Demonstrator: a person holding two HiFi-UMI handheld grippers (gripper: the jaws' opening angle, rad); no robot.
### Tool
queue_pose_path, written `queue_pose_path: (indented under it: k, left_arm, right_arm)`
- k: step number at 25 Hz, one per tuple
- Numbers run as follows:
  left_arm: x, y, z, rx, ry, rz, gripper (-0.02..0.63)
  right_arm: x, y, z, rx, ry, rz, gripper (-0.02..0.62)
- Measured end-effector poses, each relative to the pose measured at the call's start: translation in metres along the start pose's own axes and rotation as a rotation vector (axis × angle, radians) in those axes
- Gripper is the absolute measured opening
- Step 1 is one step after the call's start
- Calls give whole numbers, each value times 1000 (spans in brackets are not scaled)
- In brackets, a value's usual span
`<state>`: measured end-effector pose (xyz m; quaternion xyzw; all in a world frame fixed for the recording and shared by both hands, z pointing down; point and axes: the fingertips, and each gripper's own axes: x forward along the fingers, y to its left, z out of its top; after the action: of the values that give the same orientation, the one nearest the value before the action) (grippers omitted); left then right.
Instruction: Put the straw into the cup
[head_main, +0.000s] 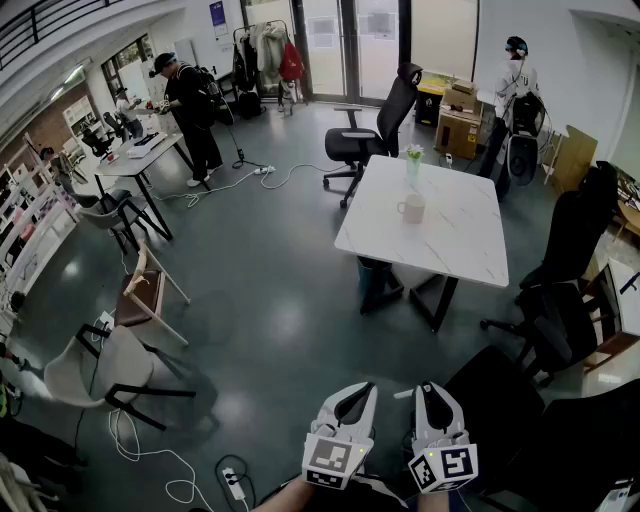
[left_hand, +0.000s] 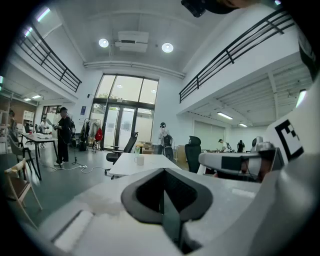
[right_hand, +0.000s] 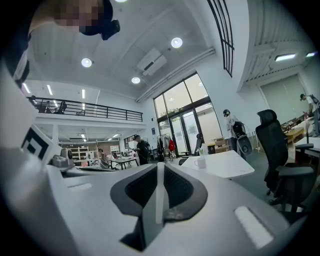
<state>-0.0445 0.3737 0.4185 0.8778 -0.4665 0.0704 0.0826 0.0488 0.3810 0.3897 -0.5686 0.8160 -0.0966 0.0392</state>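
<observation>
Head view gives me the white cup on the pale table, well apart from both grippers; I can't see inside it. My right gripper pinches the white straw. My left gripper is clenched, empty.

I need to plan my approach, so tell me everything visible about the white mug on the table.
The white mug looks ceramic, plain, with a handle on the head view's left side. It stands upright on the white marble-look table, toward its far end, apart from a small glass of greenery beyond it. Nothing else touches it; its inside can't be seen.
</observation>
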Motion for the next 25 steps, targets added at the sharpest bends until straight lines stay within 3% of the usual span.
queue_pose_path:
  k: [7, 20, 25]
  left_arm:
    - [-4, 9, 3, -2, -7, -16, 2]
    - [-11, 71, -18, -27, 22, -38, 2]
    - [-7, 92, -10, -37, -2, -14, 2]
  right_arm:
    - [5, 8, 6, 48, -39, -17, 38]
    - [39, 48, -22, -4, 15, -52, 40]
    - [57, 56, -13, -44, 6, -34, 40]
